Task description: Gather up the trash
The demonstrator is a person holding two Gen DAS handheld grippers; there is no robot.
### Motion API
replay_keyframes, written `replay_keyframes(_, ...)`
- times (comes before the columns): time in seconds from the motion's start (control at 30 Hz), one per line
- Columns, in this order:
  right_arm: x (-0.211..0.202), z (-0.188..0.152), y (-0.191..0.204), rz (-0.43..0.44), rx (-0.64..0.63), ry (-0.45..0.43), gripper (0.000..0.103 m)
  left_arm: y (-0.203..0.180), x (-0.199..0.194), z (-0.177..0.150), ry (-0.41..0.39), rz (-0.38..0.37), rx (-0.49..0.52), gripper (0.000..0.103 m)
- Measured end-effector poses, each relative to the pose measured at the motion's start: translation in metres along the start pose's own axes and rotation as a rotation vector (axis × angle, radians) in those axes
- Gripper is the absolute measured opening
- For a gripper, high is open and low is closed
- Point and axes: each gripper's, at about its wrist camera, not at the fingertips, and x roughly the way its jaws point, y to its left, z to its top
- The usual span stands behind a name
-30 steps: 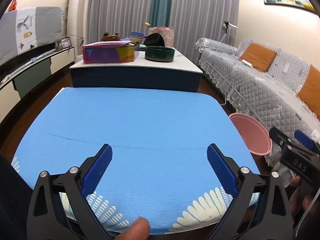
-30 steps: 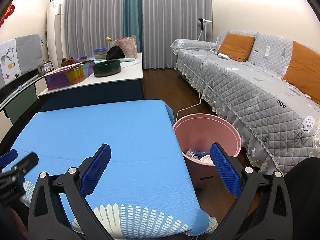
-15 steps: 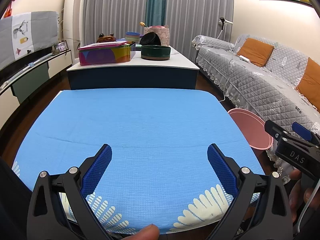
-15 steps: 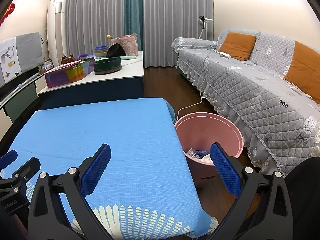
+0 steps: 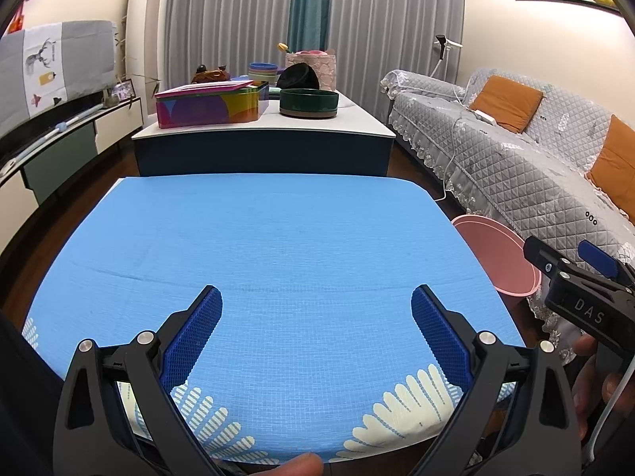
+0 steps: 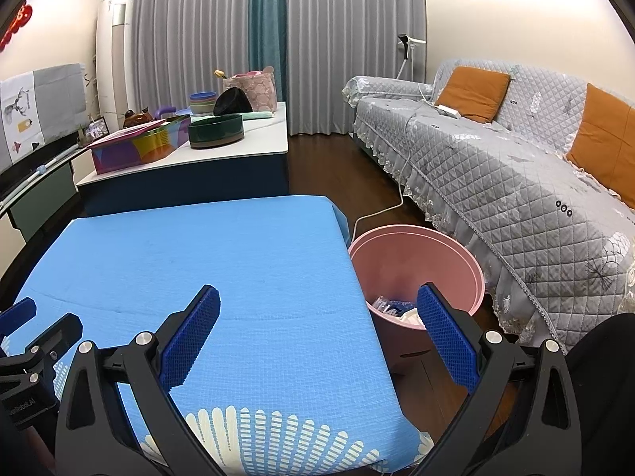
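A pink trash bin [image 6: 420, 273] stands on the floor at the right edge of the blue-clothed table [image 6: 222, 261]. Some white and blue trash [image 6: 393, 307] lies in its bottom. In the left wrist view the bin [image 5: 496, 258] shows past the table's [image 5: 278, 246] right edge. My left gripper [image 5: 317, 317] is open and empty above the table's near edge. My right gripper [image 6: 319, 315] is open and empty above the table's right corner, its right finger over the bin. The right gripper also shows at the right of the left wrist view [image 5: 575, 277].
A white-topped counter [image 5: 262, 131] behind the table holds a colourful box [image 5: 206, 105], a dark green bowl [image 5: 309, 103] and other items. A grey quilted sofa [image 6: 516, 174] with orange cushions runs along the right. A white cable [image 6: 381, 210] trails on the wooden floor near the bin.
Both grippers stay open and empty. The left wrist view has tilted up a little and the right gripper has risen slightly in it. The right view has shifted slightly.
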Motion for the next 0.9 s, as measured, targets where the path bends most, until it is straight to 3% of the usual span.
replay_keyframes(0.9, 0.0013, 0.0004, 0.0011, 0.001, 0.006, 0.002, 0.098, -0.0004, 0.0002, -0.0009, 0.001, -0.001, -0.001, 0.093)
